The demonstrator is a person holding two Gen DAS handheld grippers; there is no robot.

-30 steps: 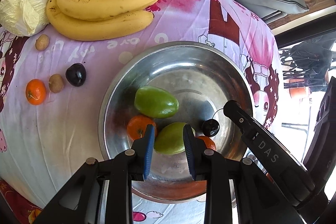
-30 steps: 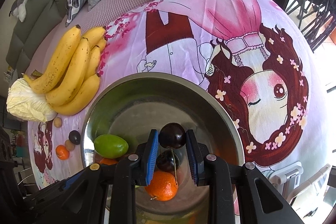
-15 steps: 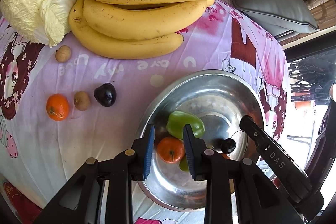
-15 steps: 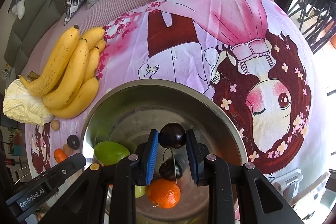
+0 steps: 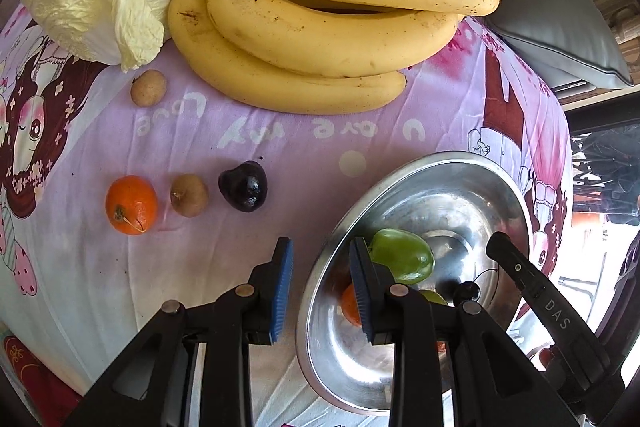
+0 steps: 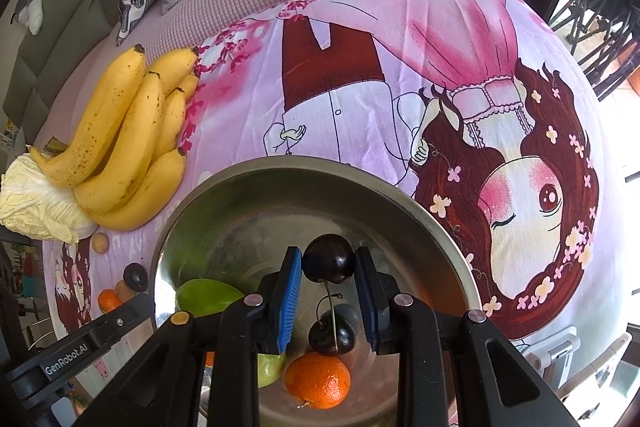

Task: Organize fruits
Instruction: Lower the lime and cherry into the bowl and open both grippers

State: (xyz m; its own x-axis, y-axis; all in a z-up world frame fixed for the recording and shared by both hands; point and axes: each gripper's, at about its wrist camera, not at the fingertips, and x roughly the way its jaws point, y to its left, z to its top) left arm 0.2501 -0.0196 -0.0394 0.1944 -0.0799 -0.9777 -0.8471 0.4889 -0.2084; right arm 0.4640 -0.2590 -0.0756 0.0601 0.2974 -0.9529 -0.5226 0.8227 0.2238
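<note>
Cherry (image 6: 329, 263) is sitting pinched in our right gripper (image 6: 328, 301), hanging above the steel bowl (image 6: 432, 223) over another cherry (image 6: 332, 337) and an orange (image 6: 318, 381). We are holding our left gripper (image 5: 320, 279) spread wide, empty, straddling the bowl's near rim.

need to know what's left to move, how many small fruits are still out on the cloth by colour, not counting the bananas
orange citrus fruit: 1
brown round fruits: 2
dark fruit: 1
total: 4
not counted: the cherry held in the right gripper over the bowl
</note>
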